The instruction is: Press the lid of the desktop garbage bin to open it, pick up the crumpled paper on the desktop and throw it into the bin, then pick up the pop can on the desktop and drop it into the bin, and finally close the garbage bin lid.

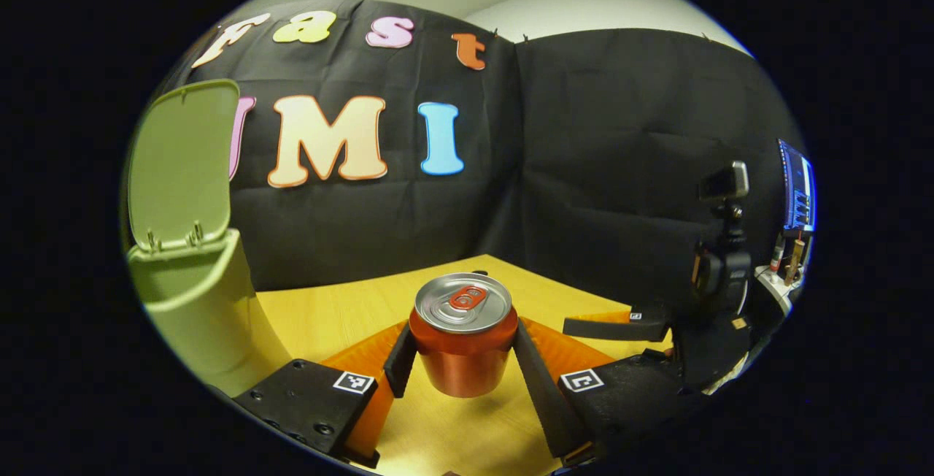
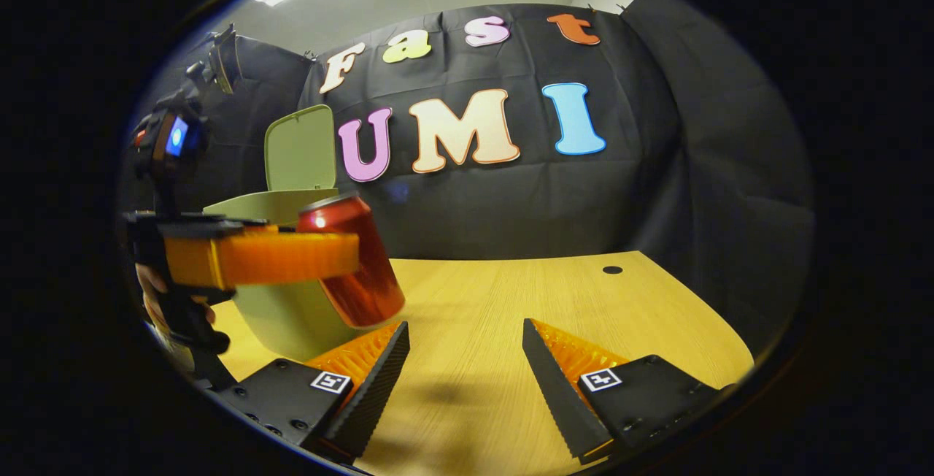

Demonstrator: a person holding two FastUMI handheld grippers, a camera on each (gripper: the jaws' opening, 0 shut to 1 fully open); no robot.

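**Above the bench, a pop can rides in the left claw**

Above the wooden bench (image 1: 336, 315), the left claw (image 1: 461, 359) is clamped on a red pop can (image 1: 462, 344), one finger pressing each side, the can lifted clear of the surface with its silver top up. Seen from the right gripper view, the same left claw (image 2: 321, 257) holds the pop can (image 2: 354, 260) tilted, just in front of the green garbage bin (image 2: 288, 315). The bin's lid (image 2: 300, 147) stands upright and open; in the left gripper view the garbage bin (image 1: 201, 315) sits to the left of the can. The right claw (image 2: 465, 370) hangs low over the bench (image 2: 511, 301), its fingers spread apart and holding nothing. A hand (image 2: 149, 290) grips the left gripper's handle.
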